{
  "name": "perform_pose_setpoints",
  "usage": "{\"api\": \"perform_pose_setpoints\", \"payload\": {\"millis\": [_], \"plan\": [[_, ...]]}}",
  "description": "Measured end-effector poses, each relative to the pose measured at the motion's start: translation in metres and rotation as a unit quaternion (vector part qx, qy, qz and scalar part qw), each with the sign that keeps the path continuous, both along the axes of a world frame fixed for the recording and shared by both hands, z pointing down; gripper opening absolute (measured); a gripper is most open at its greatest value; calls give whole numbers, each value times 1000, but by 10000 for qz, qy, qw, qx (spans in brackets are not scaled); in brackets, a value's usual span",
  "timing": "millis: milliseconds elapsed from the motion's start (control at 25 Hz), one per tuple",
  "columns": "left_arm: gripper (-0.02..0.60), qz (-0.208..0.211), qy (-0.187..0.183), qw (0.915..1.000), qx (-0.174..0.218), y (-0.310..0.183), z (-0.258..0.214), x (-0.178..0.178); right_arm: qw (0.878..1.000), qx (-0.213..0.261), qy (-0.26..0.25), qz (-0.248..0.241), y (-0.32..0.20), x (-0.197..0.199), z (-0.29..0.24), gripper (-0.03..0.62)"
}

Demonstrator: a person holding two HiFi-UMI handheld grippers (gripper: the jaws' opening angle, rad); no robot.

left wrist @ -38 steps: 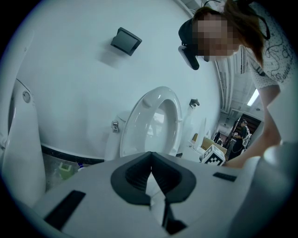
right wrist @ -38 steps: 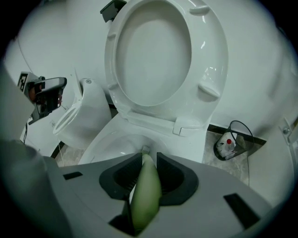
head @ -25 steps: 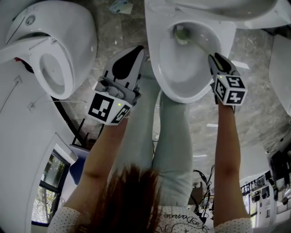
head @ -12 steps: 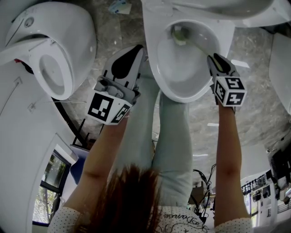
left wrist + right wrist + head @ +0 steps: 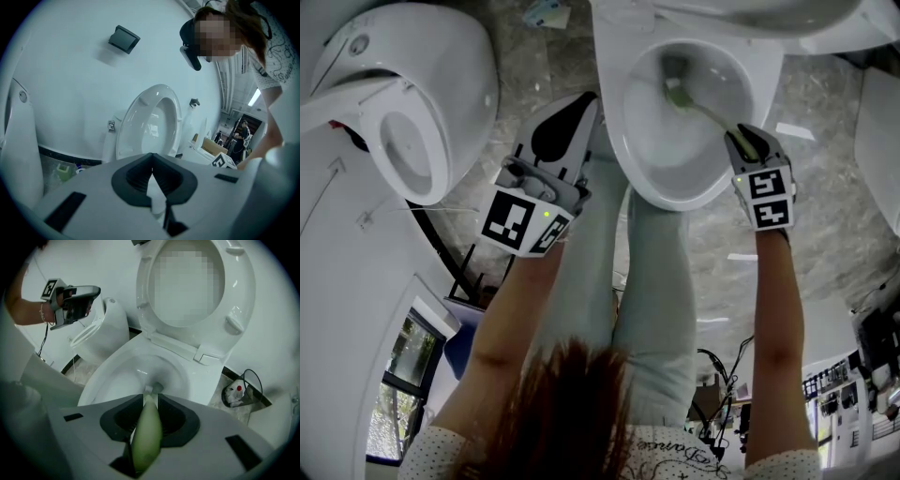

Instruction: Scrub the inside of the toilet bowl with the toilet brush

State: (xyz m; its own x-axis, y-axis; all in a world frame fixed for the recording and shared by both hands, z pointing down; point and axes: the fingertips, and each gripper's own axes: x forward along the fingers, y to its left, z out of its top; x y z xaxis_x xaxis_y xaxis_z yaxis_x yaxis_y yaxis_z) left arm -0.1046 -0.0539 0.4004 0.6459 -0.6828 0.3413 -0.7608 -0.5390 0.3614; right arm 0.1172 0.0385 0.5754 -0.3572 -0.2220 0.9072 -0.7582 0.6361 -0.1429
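Observation:
The white toilet bowl (image 5: 649, 161) is open at the top centre of the head view, its seat raised (image 5: 234, 324). A toilet brush with a pale green handle (image 5: 146, 432) reaches into the bowl (image 5: 112, 376). Its bristle head (image 5: 675, 82) lies against the inner wall near the drain (image 5: 151, 389). My right gripper (image 5: 742, 142) is at the bowl's right rim, shut on the handle (image 5: 712, 114). My left gripper (image 5: 584, 105) hangs to the left of the bowl, outside it, jaws shut with nothing between them (image 5: 151, 171).
A second white toilet (image 5: 412, 122) stands at the left, its seat up (image 5: 150, 126). The person's legs in pale trousers (image 5: 647, 281) stand in front of the bowl. A small white device with a red cap and a cable (image 5: 236, 392) lies on the stone floor right of the bowl.
The brush head has slid from the bowl's far wall down toward its middle. My right gripper has turned and shifted slightly left. The left gripper has not moved.

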Motion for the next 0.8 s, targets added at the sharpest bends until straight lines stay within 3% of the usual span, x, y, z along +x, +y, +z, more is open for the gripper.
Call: {"api": "perform_pose_setpoints", "payload": {"millis": [440,800], "plan": [[3,-28,-1,10000,12,3,0,-5,9959,785,447,-71,-39,16,-14,109],[3,-47,34,10000,45,2,-1,-6,9994,155,263,-190,-4,-3,4,109]]}}
